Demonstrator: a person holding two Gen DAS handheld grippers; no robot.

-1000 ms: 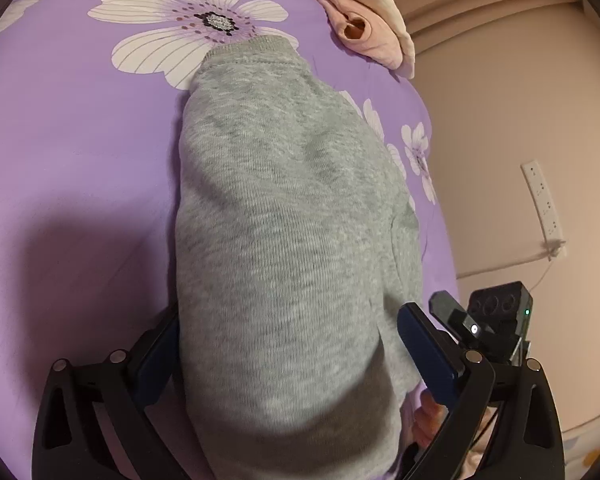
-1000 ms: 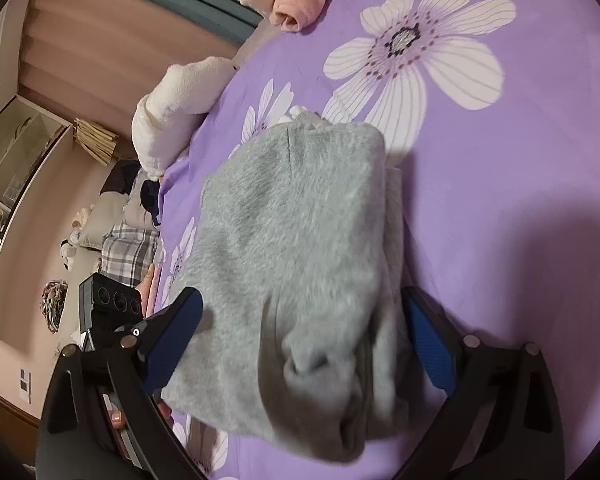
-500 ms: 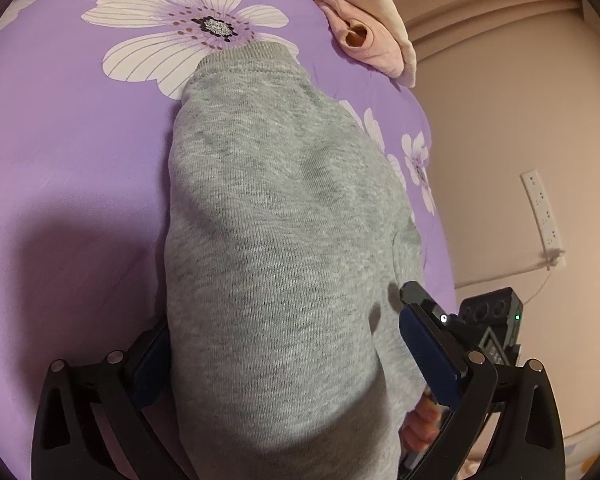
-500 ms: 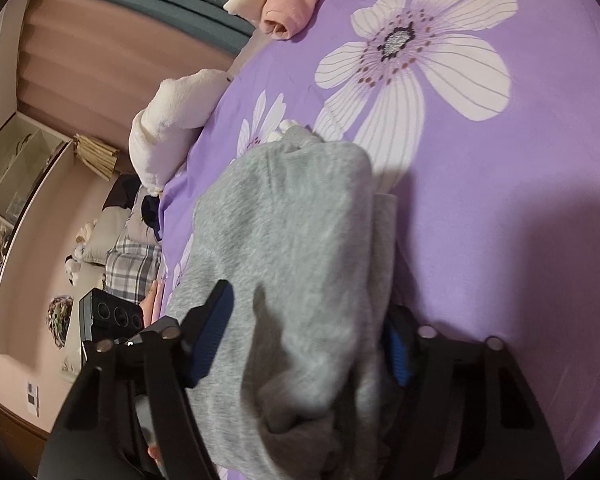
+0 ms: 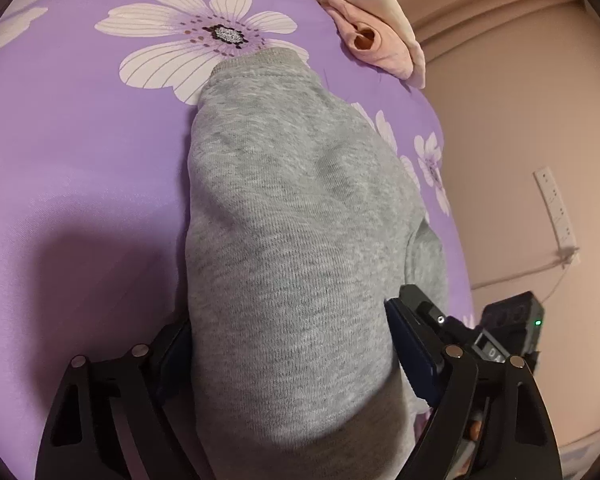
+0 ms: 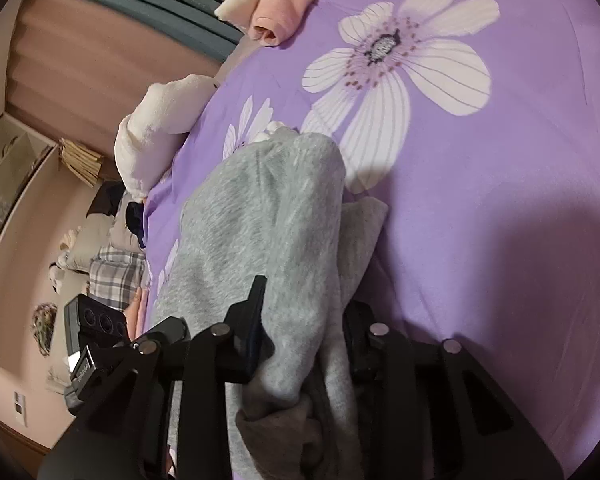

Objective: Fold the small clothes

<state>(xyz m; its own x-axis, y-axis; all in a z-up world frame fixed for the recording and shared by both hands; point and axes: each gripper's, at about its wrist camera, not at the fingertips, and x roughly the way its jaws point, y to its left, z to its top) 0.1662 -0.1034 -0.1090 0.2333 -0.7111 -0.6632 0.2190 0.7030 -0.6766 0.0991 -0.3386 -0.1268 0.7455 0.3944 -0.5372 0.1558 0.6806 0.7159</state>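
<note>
With your right gripper [image 6: 304,336] just closed, pinching the near edge of the grey garment [image 5: 300,216] on the purple bedsheet [image 5: 80,184], and your left gripper [image 5: 288,344] closing wide around it, next lift that end toward twelve o'clock.

I can't read any words here. My other gripper [image 5: 504,344] has a small label with tiny marks, maybe numbers, but they are too small and blurry for me to tell. Nothing else has writing on it.

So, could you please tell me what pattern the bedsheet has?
Purple bedsheet with large white flowers, clearest in the right wrist view.
</note>
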